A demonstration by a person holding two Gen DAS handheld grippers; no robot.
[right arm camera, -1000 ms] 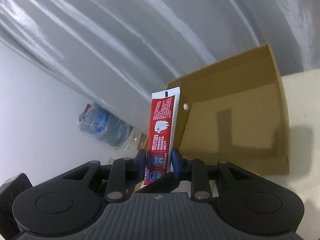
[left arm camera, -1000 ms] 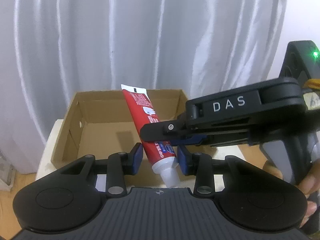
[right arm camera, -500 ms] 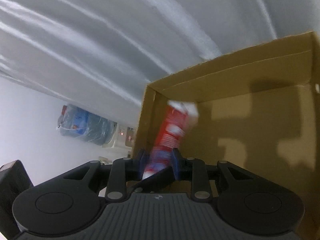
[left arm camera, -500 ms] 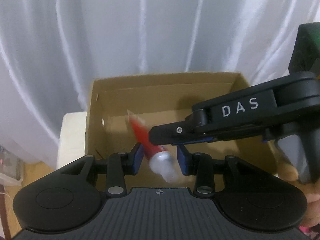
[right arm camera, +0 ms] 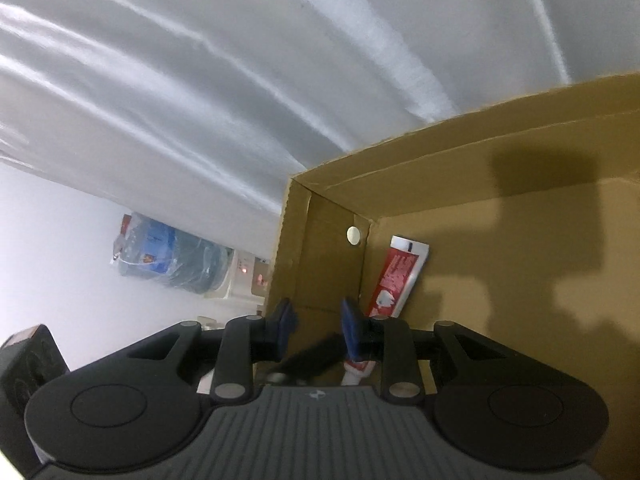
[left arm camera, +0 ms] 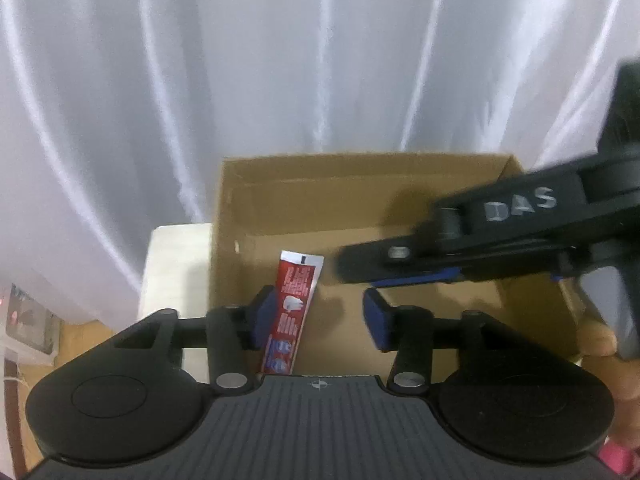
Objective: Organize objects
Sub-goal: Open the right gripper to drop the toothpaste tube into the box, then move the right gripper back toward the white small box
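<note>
A red toothpaste tube [left arm camera: 295, 304] lies on the floor of the brown cardboard box [left arm camera: 360, 160], near its left wall, crimped end pointing away. My left gripper [left arm camera: 320, 318] hovers over it with its jaws opening. The tube rests against the left blue pad [left arm camera: 264, 316] and the right pad stands well clear of it. In the right wrist view the tube [right arm camera: 400, 276] lies just right of my right gripper [right arm camera: 318, 324], whose jaws stand narrow with nothing between them. That gripper, marked DAS [left arm camera: 360, 266], shows blurred over the box's right half.
The box [right arm camera: 440, 128] sits on a white table [left arm camera: 176, 264] in front of a white curtain [left arm camera: 280, 60]. A water bottle on a dispenser [right arm camera: 168, 256] stands on the left beyond the box. A person's hand [left arm camera: 596, 340] holds the right gripper.
Both grippers carried the tube over the box and down. It has left both grips and lies on the box floor. The left jaws have widened and the right gripper has drawn off to the right.
</note>
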